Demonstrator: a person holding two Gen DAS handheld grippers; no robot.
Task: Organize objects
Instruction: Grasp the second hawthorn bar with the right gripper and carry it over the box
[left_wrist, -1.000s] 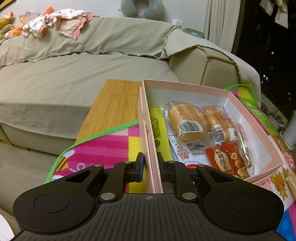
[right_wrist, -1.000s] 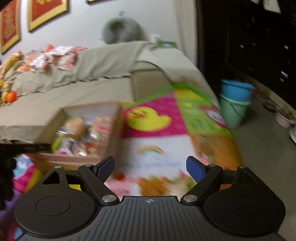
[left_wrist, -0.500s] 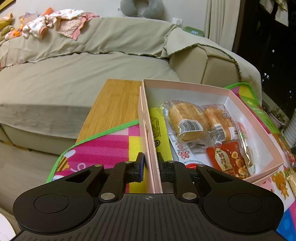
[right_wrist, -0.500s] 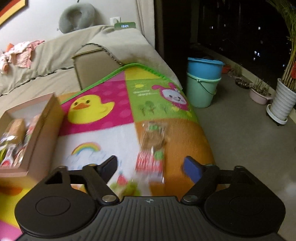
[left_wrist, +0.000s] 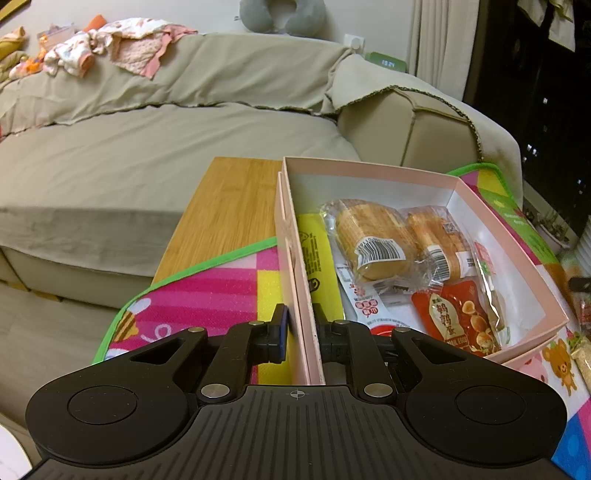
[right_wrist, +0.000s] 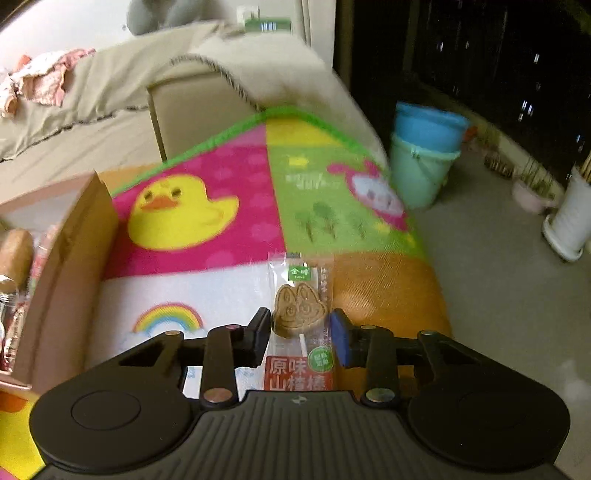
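A pink cardboard box (left_wrist: 369, 168) holds wrapped bread rolls (left_wrist: 373, 240), a red snack pouch (left_wrist: 458, 317) and a yellow packet. My left gripper (left_wrist: 300, 321) is shut on the box's near left wall, one pad on each side. In the right wrist view a clear lollipop packet (right_wrist: 301, 291) with a brown animal-shaped sweet lies on the colourful play mat (right_wrist: 221, 166), to the right of the box (right_wrist: 70, 258). My right gripper (right_wrist: 300, 325) is closing, the packet is between its jaws and both pads touch its side edges.
The mat covers a wooden table (left_wrist: 229, 206) in front of a beige sofa (left_wrist: 147, 147). Past the mat's right edge the floor drops away, with stacked blue and green buckets (right_wrist: 424, 155) and a white plant pot (right_wrist: 569, 218).
The right gripper swung right from the box, came down over the lollipop packet and narrowed from wide open to the packet's width. The left gripper and box stayed still.
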